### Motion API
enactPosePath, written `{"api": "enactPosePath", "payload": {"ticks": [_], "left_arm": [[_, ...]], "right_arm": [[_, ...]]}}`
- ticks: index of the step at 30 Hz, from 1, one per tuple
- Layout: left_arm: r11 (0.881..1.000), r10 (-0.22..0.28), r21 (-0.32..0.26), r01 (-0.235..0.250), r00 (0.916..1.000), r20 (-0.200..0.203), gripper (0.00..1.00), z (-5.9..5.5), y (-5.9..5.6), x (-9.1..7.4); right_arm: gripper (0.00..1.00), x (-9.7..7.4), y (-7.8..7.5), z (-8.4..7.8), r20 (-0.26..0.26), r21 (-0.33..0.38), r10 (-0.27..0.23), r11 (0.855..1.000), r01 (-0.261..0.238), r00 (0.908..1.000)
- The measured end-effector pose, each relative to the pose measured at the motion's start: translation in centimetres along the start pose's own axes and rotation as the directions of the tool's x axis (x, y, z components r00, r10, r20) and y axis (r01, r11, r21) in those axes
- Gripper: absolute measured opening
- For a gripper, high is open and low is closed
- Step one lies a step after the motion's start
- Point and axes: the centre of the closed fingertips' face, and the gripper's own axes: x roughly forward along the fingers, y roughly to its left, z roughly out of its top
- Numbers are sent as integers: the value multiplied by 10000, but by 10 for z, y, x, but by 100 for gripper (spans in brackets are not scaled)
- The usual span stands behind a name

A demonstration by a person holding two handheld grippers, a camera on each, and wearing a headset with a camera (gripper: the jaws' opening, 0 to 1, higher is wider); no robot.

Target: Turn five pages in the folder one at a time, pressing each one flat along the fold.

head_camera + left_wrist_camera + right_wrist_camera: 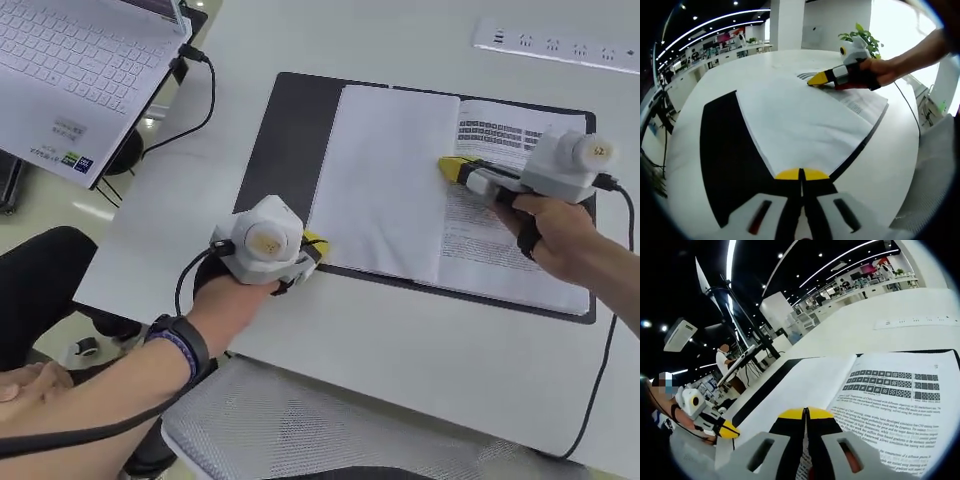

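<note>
Folder [290,150] is lying open on the white table [400,360], black cover flat, with a blank white page [380,180] sloping over the left half and a printed page [510,240] lying on the right.

The head view is giving the whole layout: the left gripper [315,245] is sitting at the blank page's near corner, and the right gripper [450,168] is resting its yellow tips by the fold. A white laptop [70,80] and a white power strip [555,45] are sitting further off.

The left gripper view is looking low across the smooth paper. The left gripper's own jaws are clenched tip to tip at the page edge; can't tell if any paper is caught between them. A leafy plant [860,35] is poking up behind the other gripper.

The right gripper view is getting the print up close: a grid of little dark patterned squares [895,382] over dense paragraphs, too small to read. Its jaws are clenched too, yellow tips meeting over the fold. Laptop stickers aren't reading either.
</note>
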Motion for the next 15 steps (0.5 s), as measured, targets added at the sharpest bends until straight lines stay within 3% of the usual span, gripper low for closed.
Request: {"api": "enactPosePath", "payload": {"ticks": [2, 8, 15], "left_arm": [[9994, 36, -331, -30, 9998, 179, 0, 0, 1, -1], [9998, 25, -219, -21, 9998, 189, 0, 0, -2, -1], [9998, -3, -218, 6, 9999, 170, 0, 0, -1, -2]], "right_arm": [[0, 1, -2, 2, 109, -65, -59, 10000, 60, 9999], [0, 6, -11, 11, 528, 222, -222, 9995, 210, 9984], [0, 16, -29, 27, 1190, 744, -819, 9945, 733, 9895]]}}
